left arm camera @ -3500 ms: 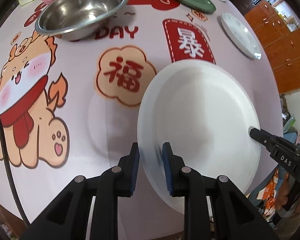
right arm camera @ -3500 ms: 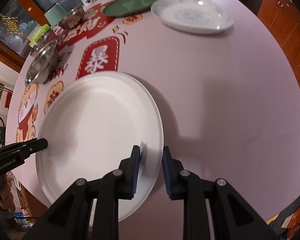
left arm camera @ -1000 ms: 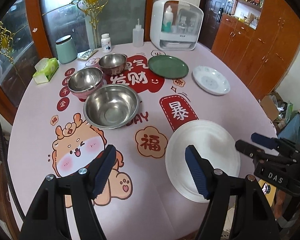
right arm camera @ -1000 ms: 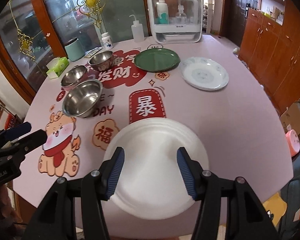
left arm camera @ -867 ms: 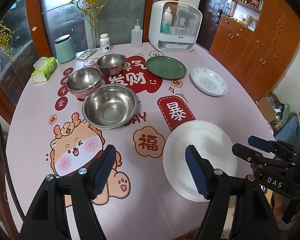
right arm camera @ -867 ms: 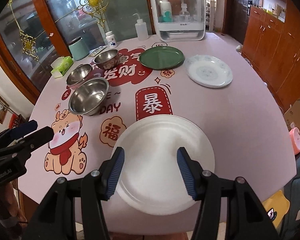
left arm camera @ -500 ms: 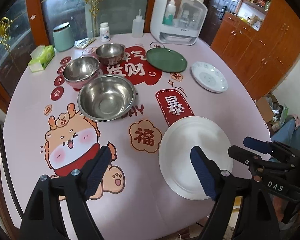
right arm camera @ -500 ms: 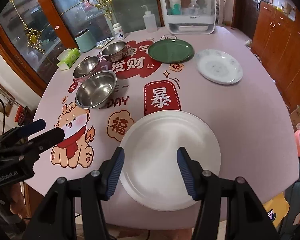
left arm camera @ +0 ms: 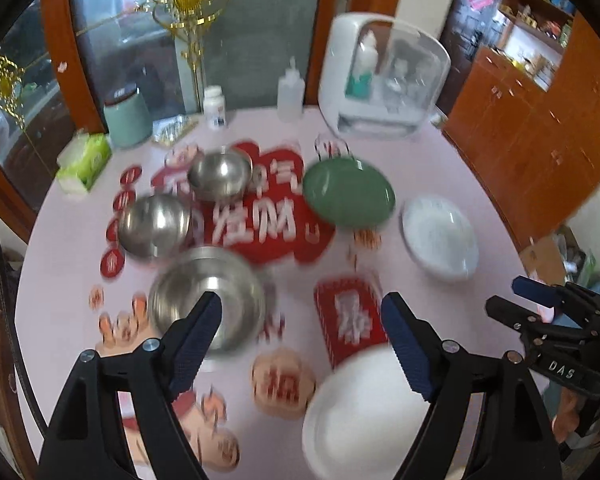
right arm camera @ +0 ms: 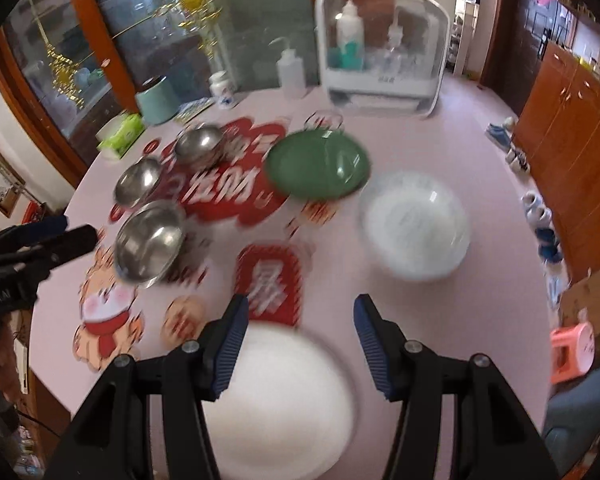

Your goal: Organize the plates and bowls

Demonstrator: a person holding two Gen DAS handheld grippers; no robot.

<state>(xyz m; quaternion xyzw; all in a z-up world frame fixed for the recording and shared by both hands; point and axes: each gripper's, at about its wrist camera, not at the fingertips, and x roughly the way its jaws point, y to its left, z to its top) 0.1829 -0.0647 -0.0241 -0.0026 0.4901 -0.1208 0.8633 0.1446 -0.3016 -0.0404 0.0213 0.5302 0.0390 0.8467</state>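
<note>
Both released, nothing held: left hand-held gripper [left arm camera: 302, 334] and right hand-held gripper [right arm camera: 298, 338] above the table [right arm camera: 480, 160]; white plate [right arm camera: 284, 400] at near edge.

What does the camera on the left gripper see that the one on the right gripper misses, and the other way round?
Only the left wrist view shows the right gripper, at its right edge. Only the right wrist view shows the left gripper at its left edge, plus shoes and a pink stool on the floor. Both show three steel bowls, the green plate, the patterned plate, the plain white plate and the clear-lidded box. Both grippers' fingers are open.
</note>
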